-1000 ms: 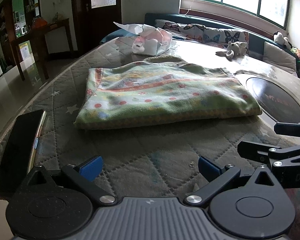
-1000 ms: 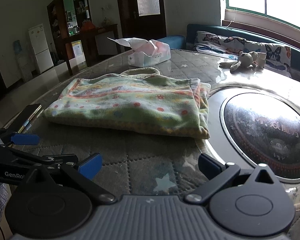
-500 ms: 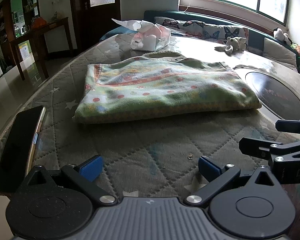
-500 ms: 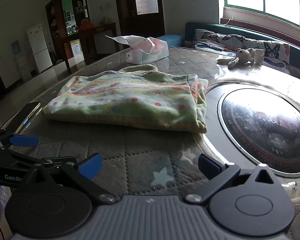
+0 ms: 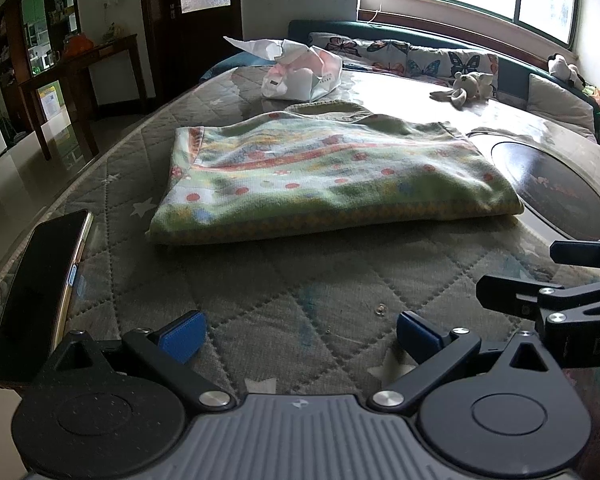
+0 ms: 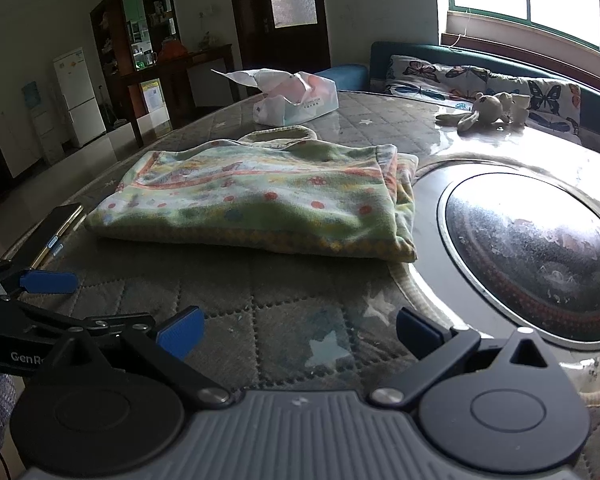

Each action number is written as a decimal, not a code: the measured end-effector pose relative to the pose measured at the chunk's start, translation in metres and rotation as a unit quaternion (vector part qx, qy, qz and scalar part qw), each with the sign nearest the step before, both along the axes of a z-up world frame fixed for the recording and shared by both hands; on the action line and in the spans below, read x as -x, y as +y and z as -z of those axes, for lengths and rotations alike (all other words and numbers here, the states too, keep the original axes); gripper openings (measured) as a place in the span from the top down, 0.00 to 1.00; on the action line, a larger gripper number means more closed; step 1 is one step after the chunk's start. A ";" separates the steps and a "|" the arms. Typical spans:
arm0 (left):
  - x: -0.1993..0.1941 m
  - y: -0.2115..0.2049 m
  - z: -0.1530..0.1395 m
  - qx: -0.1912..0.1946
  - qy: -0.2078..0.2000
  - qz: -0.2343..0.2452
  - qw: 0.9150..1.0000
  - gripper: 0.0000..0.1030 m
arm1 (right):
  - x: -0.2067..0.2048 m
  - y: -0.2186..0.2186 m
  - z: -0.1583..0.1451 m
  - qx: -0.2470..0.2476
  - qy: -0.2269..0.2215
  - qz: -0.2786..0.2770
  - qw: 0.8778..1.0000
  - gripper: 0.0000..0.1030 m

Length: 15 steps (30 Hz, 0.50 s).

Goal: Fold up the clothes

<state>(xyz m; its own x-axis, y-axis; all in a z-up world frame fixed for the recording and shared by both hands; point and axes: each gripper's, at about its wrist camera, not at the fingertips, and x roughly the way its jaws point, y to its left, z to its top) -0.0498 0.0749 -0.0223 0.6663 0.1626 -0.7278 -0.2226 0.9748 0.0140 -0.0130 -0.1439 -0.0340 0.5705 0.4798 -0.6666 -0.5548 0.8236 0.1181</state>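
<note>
A folded green garment with red dots and orange stripes (image 5: 324,176) lies flat on the quilted table cover; it also shows in the right wrist view (image 6: 260,196). My left gripper (image 5: 300,334) is open and empty, held near the table's front edge, well short of the garment. My right gripper (image 6: 298,332) is open and empty too, also short of the garment. The right gripper's black fingers show at the right of the left wrist view (image 5: 548,280). The left gripper's fingers show at the left of the right wrist view (image 6: 48,282).
A phone (image 5: 40,292) lies at the table's front left edge. A tissue pack (image 5: 300,72) and a soft toy rabbit (image 5: 464,86) lie beyond the garment. A round glass turntable (image 6: 536,248) is to its right. A butterfly-print bench (image 5: 416,60) runs under the window.
Both grippers have drawn back and risen slightly from the garment, which looks a little farther away. The garment has not moved. Both jaws stay open.
</note>
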 end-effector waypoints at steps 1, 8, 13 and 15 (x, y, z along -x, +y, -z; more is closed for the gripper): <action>0.000 0.000 0.000 0.000 0.000 0.000 1.000 0.00 | 0.000 0.000 0.000 0.000 0.000 0.000 1.000 0.00; 0.000 0.000 0.000 -0.001 0.000 -0.001 1.000 0.00 | 0.001 0.000 0.000 -0.002 0.000 -0.003 1.000 0.00; 0.001 -0.001 0.000 -0.002 0.000 -0.001 1.000 0.00 | 0.002 0.000 -0.001 -0.005 -0.001 -0.005 1.000 0.00; 0.001 -0.001 0.000 -0.002 0.001 -0.001 1.000 0.00 | 0.002 0.001 -0.001 -0.005 -0.001 -0.006 1.000 0.00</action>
<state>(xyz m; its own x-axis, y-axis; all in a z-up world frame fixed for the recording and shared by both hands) -0.0505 0.0743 -0.0221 0.6650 0.1668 -0.7280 -0.2253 0.9741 0.0174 -0.0150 -0.1433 -0.0329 0.5670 0.4931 -0.6598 -0.5642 0.8161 0.1250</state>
